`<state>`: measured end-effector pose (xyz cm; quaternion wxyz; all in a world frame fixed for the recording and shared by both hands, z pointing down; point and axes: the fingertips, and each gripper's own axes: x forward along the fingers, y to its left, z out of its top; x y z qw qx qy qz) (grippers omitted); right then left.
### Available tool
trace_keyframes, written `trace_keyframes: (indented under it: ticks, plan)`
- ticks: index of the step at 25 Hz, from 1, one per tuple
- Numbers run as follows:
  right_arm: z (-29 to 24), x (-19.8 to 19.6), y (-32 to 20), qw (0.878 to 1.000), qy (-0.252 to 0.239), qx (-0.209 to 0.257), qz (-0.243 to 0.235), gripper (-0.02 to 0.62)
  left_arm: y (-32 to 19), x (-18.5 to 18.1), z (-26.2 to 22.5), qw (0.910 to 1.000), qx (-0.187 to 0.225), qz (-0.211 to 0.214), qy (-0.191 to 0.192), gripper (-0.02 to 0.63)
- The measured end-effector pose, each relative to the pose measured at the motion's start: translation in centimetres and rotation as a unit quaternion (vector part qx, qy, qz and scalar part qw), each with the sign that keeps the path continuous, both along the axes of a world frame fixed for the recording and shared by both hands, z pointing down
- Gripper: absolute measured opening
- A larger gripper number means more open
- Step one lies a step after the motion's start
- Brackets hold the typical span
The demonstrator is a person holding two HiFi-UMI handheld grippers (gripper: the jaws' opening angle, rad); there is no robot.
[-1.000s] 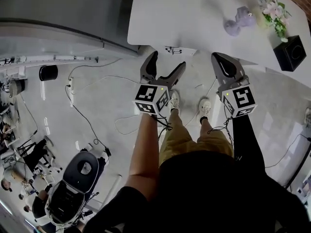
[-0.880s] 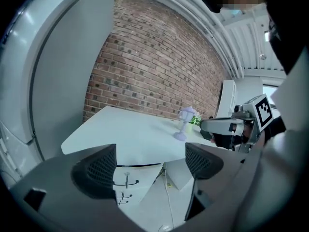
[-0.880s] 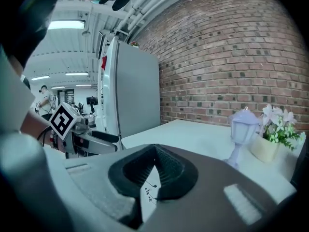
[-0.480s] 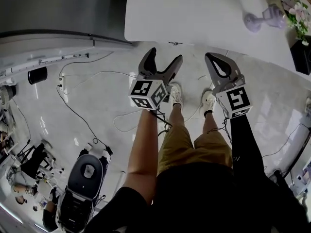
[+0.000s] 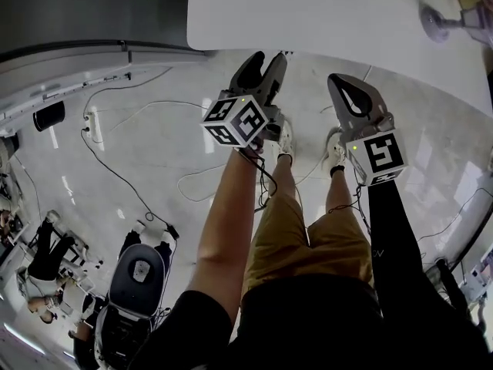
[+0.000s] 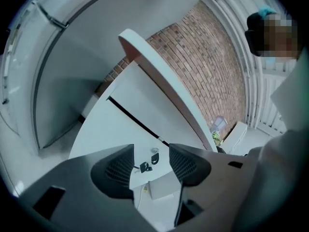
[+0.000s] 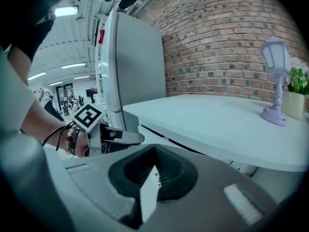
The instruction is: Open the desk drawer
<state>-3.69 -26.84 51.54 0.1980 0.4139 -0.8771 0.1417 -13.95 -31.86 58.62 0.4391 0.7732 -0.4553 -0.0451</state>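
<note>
left tool (image 6: 150, 154) lower, freshly half-narrowed, empty; right tool (image 7: 155, 153) closed; white drawer (image 6: 116, 129) flush, keys (image 6: 145, 166) in lock (image 6: 155, 150)

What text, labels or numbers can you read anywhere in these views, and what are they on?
No words or numbers can be read in any view.
Cube on the left gripper, whose empty jaws have just been closing: black-and-white square patterns, no text.
Cube on the right gripper: patterns only.
Red tag on the grey cabinet: too small to read.
</note>
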Motion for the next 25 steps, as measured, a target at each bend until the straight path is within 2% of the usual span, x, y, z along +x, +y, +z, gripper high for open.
trace_keyframes:
  ticks: [3, 6, 12, 18, 22, 25]
  plan:
    - [1.1, 0.0, 0.3, 1.000, -0.002, -0.006, 0.001, 0.002, -0.9, 0.1, 1.6, 0.9977, -0.026, -0.028, 0.057, 0.233]
    - [2.0, 0.5, 0.6, 1.000, -0.004, -0.012, 0.004, 0.000, -1.3, 0.2, 3.4, 0.9893, -0.049, -0.060, 0.123, 0.233]
    - [3.8, 0.8, 1.5, 1.000, -0.004, -0.025, 0.000, 0.001, -1.5, 0.3, 5.9, 0.9718, -0.069, -0.086, 0.208, 0.241]
    - [6.3, 2.9, -0.8, 0.999, -0.032, -0.033, 0.010, 0.001, -3.7, 2.7, 8.5, 0.9645, -0.069, -0.096, 0.236, 0.247]
    - [6.9, 1.3, 0.5, 1.000, -0.015, -0.006, -0.023, 0.001, -2.2, 1.4, 8.7, 0.9603, -0.062, -0.096, 0.255, 0.247]
    - [6.9, 1.5, 0.1, 0.999, -0.025, 0.004, -0.021, 0.001, -1.7, 1.6, 9.0, 0.9589, -0.062, -0.090, 0.262, 0.246]
